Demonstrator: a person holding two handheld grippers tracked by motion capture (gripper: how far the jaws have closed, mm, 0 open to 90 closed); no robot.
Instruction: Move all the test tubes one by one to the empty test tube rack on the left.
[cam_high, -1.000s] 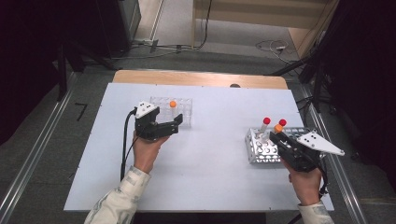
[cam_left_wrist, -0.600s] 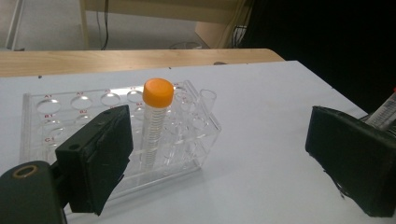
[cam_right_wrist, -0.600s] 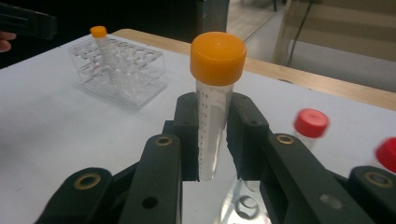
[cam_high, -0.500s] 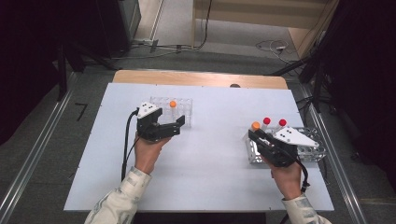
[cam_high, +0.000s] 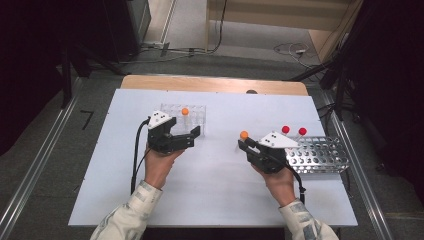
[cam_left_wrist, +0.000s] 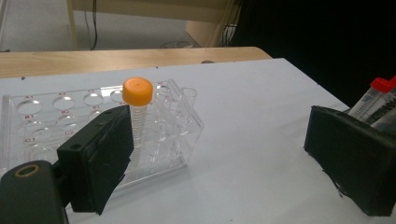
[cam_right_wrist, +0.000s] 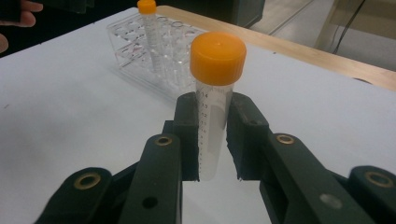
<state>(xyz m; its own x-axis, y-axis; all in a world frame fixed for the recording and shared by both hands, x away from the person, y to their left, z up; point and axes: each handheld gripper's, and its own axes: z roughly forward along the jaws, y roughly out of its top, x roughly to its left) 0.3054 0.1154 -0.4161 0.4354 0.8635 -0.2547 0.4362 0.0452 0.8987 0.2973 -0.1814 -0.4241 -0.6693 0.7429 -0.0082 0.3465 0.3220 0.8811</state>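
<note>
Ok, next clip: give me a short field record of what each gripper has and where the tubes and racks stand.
right gripper: shut on orange-capped tube, upright between its fingers
left gripper: open, beside clear rack
clear rack: one orange-capped tube standing
metal rack: two red-capped tubes
table: white

Two red-capped tubes (cam_high: 293, 130) in metal rack (cam_high: 320, 155), wooden board (cam_high: 215, 84), grey floor (cam_high: 45, 155)

Between your two grippers the white table (cam_high: 220, 170) lies open. The clear rack (cam_high: 192, 117) blocks the far left; the metal rack (cam_high: 320, 155) blocks the right.
</note>
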